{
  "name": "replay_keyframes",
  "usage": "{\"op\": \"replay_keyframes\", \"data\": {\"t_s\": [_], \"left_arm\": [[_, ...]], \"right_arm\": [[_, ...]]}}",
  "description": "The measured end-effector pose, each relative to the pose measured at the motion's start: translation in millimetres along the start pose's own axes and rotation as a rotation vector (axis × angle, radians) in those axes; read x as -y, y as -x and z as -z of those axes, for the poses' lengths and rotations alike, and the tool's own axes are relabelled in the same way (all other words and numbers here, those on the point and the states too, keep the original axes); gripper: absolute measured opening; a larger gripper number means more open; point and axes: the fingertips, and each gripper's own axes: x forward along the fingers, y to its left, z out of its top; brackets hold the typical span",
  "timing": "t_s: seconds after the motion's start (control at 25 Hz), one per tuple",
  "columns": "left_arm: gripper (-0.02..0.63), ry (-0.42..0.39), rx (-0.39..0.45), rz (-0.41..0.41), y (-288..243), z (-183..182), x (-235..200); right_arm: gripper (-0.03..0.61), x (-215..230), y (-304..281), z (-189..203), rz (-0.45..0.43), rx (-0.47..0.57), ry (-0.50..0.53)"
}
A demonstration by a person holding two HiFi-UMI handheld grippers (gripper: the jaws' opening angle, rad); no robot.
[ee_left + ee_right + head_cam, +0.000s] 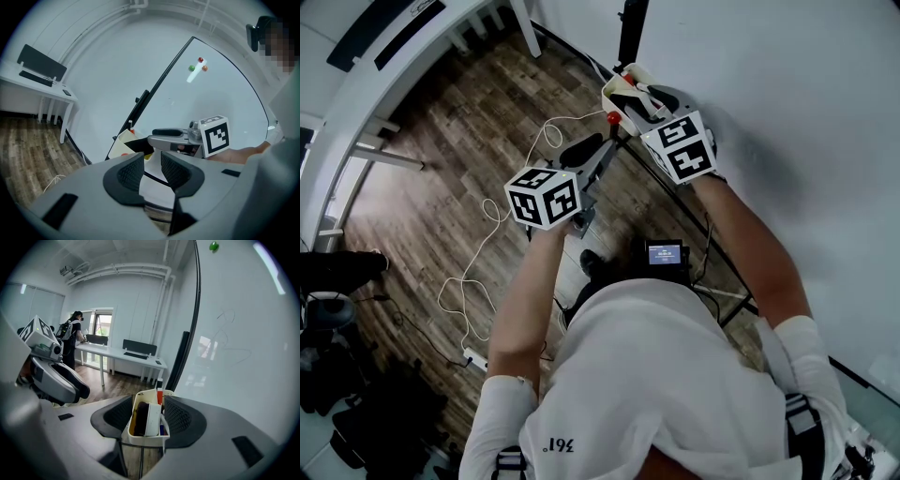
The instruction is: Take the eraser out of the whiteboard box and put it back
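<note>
Whiteboard box [144, 434]: cream, open-topped, fixed at the lower edge of the whiteboard [243, 343]. In it is the eraser [152, 420], stood on edge. A red marker [160, 396] sticks up at the far end and a blue item [162, 430], unclear what, is tucked at the right wall.

Eraser: white rectangular back, dark felt face on its left side, top just above the box rim.

Right claw [149, 401]: spread wide. The box sits between the two pads in the right gripper view; I can't tell if they touch it. It pinches nothing.

Left claw [152, 165]: jaws a little apart with a narrow gap and nothing between them. It is held off to the left of the box, over the wood floor [441, 178].

Three small magnets [200, 60] sit high on the whiteboard.
</note>
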Motion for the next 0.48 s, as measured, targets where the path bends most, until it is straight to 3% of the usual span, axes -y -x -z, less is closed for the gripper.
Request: {"op": "replay_keyframes", "data": {"t_s": [0.48], "left_arm": [[0.118,-0.039,0.106,0.014,15,-37,16]], "right_arm": [[0.212,0,36,-23,0.0,0.097,-0.03]]}}
